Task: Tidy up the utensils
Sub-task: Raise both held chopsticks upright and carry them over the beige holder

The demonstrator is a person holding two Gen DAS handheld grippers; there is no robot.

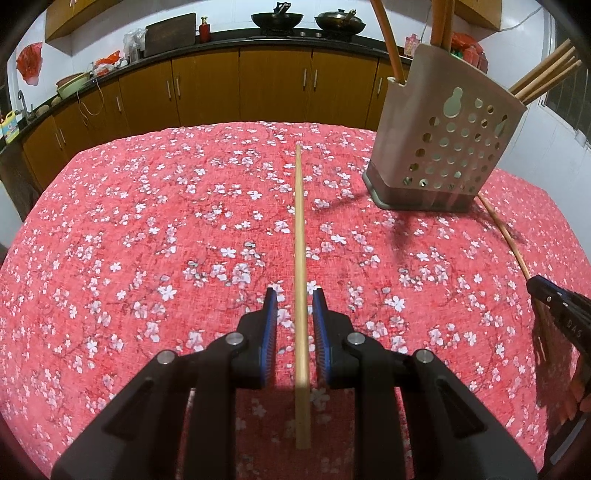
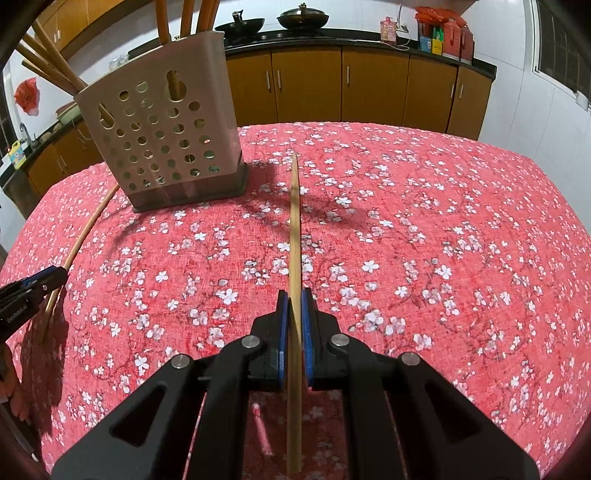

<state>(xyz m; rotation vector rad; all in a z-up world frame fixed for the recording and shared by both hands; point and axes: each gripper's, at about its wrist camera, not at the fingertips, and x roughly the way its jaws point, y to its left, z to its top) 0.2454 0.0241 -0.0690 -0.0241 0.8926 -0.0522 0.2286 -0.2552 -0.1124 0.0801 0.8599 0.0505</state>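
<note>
- The table (image 1: pixel 110 229) was covered edge to edge by a red cloth printed with white blossoms, and pretty much everything for the job was laid out on it, with kitchen cabinets (image 2: pixel 373 88) and two woks (image 1: pixel 306 18) seen behind.
- A perforated beige utensil holder (image 1: pixel 447 147) was stood upright toward the far side of the table, between the two grippers. It was probably parked there so it could be reached from either hand.
- Several chopsticks (image 2: pixel 48 62) and some orange-handled utensils (image 1: pixel 388 40) were already dropped in it, leaning out over the rim, so a fair chunk of the sorting looked done.
- The left gripper (image 1: pixel 295 295) was angled down over the cloth with a single wooden chopstick (image 1: pixel 300 240) run lengthwise between the blue pads. A gap was visible on both sides of the stick, so whether it was actually squeezed couldn't be told from the left wrist view.
- The right gripper (image 2: pixel 294 295) was clenched on a second chopstick (image 2: pixel 294 229), pads pressed tight against it. It was held near one end with the rest pointed forward, likely so it could be tipped into the holder tip-first.
- Each gripper could also be spotted at the edge of the other's camera, stick in front, with the holder just beyond.
</note>
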